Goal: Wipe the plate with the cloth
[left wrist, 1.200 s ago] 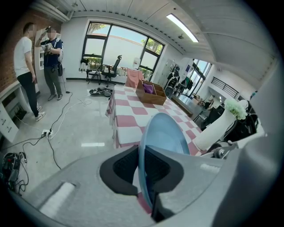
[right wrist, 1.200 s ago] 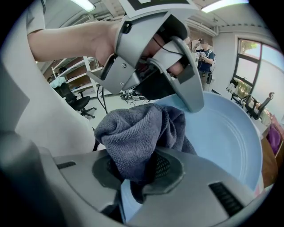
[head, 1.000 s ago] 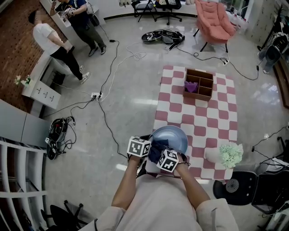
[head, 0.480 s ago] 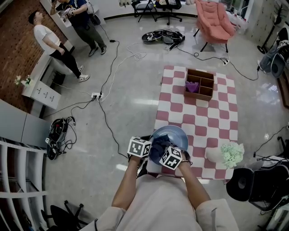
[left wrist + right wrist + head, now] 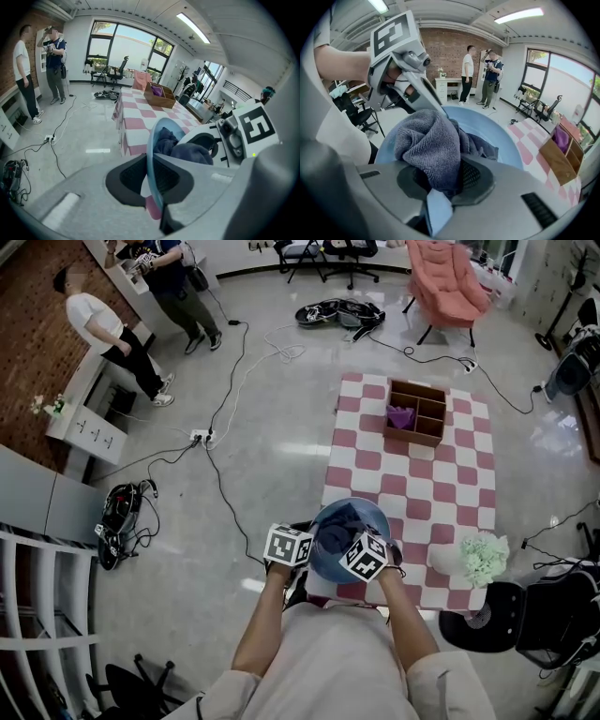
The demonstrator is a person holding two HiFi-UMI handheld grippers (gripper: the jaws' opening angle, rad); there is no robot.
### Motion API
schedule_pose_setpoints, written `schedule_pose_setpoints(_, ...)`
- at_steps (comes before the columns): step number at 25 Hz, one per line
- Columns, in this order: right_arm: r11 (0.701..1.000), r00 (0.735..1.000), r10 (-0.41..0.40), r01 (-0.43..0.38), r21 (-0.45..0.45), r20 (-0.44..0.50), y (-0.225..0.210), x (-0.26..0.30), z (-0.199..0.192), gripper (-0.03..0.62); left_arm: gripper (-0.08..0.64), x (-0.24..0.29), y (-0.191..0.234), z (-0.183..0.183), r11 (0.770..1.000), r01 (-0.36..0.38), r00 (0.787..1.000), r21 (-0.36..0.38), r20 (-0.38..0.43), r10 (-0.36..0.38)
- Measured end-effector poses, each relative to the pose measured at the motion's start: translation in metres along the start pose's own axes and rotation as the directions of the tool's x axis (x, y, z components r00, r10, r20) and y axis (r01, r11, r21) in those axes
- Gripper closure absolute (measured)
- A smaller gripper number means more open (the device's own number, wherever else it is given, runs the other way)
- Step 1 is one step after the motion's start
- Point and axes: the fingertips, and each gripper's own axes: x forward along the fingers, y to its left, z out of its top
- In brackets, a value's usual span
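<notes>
A light blue plate is held up over the near edge of the checked table, tilted on edge. My left gripper is shut on the plate's rim, which runs between its jaws. My right gripper is shut on a dark blue cloth and presses it against the plate's face. In the head view the cloth shows as a dark bundle on the plate. From the left gripper view the cloth bulges beside the plate, with the right gripper behind it.
The pink-and-white checked table carries a wooden compartment box with a purple item at its far end and a pale green bundle at the near right. Cables cross the floor. Two people stand far left. A stool is right.
The right gripper with the cloth has slid right and slightly forward across the plate. The left gripper has stayed put on the rim.
</notes>
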Motion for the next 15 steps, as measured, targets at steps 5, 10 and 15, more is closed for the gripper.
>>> schedule_pose_setpoints(5, 0.998, 1.0, -0.018, 0.017, 0.056, 0.01, -0.018, -0.002, -0.004, 0.499, 0.534, -0.003, 0.001, -0.003, 1.0, -0.009, 1.0, -0.019, 0.005, 0.009)
schedule_pose_setpoints(10, 0.995, 0.999, -0.046, 0.046, 0.092, 0.001, -0.028, -0.004, -0.014, 0.5, 0.534, -0.006, 0.002, -0.008, 0.999, -0.02, 1.0, -0.046, 0.009, 0.02)
schedule_pose_setpoints(15, 0.988, 0.998, -0.053, 0.057, 0.14, -0.034, -0.033, -0.006, -0.03, 0.502, 0.534, -0.006, 0.004, -0.01, 0.998, -0.022, 1.0, -0.067, 0.006, 0.023)
